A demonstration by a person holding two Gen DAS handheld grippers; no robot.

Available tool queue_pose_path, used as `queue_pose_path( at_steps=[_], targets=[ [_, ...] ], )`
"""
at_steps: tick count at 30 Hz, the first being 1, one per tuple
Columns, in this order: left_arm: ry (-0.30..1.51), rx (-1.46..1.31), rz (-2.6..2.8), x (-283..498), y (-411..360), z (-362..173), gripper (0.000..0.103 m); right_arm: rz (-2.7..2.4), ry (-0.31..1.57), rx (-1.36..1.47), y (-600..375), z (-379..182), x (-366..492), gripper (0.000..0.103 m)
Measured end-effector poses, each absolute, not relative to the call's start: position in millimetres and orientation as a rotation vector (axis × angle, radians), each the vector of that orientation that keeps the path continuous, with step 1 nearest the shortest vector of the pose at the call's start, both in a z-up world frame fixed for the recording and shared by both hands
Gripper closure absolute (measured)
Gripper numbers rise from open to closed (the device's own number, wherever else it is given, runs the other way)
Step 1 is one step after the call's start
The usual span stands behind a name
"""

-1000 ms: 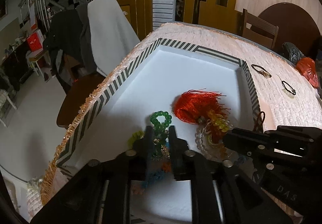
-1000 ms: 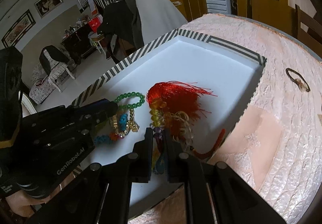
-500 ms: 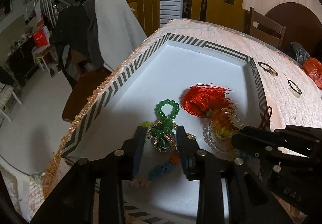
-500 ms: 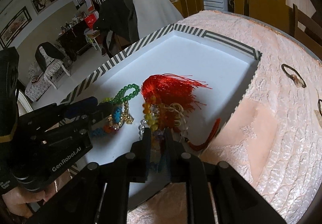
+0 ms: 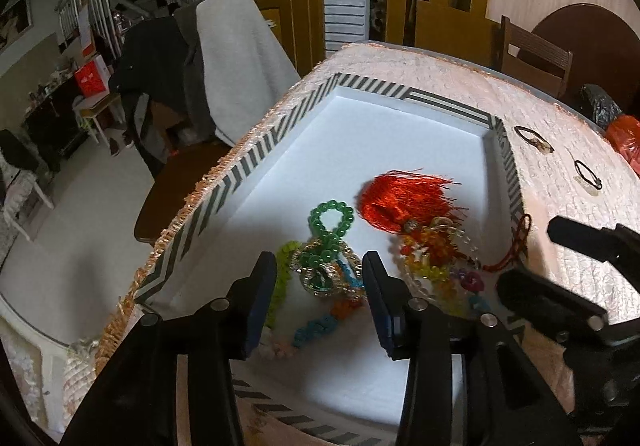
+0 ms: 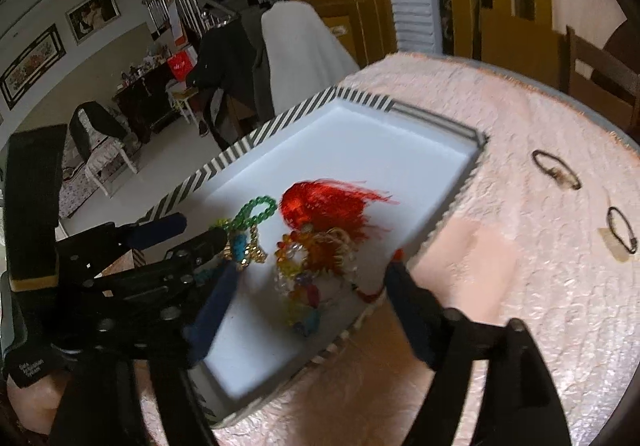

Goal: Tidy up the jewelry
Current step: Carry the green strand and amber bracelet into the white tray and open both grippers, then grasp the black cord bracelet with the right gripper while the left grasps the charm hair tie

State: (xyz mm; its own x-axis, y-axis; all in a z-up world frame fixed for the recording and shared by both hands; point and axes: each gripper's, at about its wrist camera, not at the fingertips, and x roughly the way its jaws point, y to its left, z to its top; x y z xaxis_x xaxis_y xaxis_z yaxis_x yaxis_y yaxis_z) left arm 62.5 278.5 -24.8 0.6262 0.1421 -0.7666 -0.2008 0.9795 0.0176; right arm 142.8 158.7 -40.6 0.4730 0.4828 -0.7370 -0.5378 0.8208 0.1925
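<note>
While both my grippers hang over the near end of the striped tray (image 5: pixel 256 161), their jaws are opening and neither has hold of anything. My left gripper (image 5: pixel 320 278), at 6 o'clock in its own view, stands partly open; the green bead bracelet (image 5: pixel 332 221) and the gold chain piece (image 5: pixel 320 278) knotted with it lie on the white tray floor between the pads, which press on nothing. A yellow-green strand (image 5: pixel 284 266) sits just beside the left pad, and turquoise beads (image 5: pixel 316 326) trail toward 6 o'clock. At 1 o'clock from these lies the red tassel (image 5: pixel 400 197), touching a heap of clear and coloured beads (image 5: pixel 436 262). My right gripper (image 6: pixel 304 306) is spread wide, its fingers blurred, with that bead heap on the tray between them, untouched. A red cord (image 5: pixel 516 246) hangs over the tray's right rim. On the pink tablecloth (image 6: pixel 520 306), toward 2 o'clock, two dark hair ties (image 6: pixel 556 169) rest well apart from the tray.
</note>
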Motion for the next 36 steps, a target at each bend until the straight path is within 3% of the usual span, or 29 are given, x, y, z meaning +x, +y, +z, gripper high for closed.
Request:
queue_pose_path(
  at_steps=[11,22,34,36],
  targets=[
    [0.835,-0.040,0.177,59,250,-2,0.047,0.516,0.808,-0.063,86,-14,127,0.009],
    [0.786,-0.022,0.030,79,170,11,0.047,0.243,0.850,-0.025,-66,-27,129,0.009],
    [0.860,0.048,-0.216,153,44,-42,0.047,0.109,0.861,0.165,-178,-45,171,0.012],
    [0.864,0.050,-0.217,157,38,-52,0.047,0.106,0.863,0.150,-183,-50,186,0.017]
  ],
)
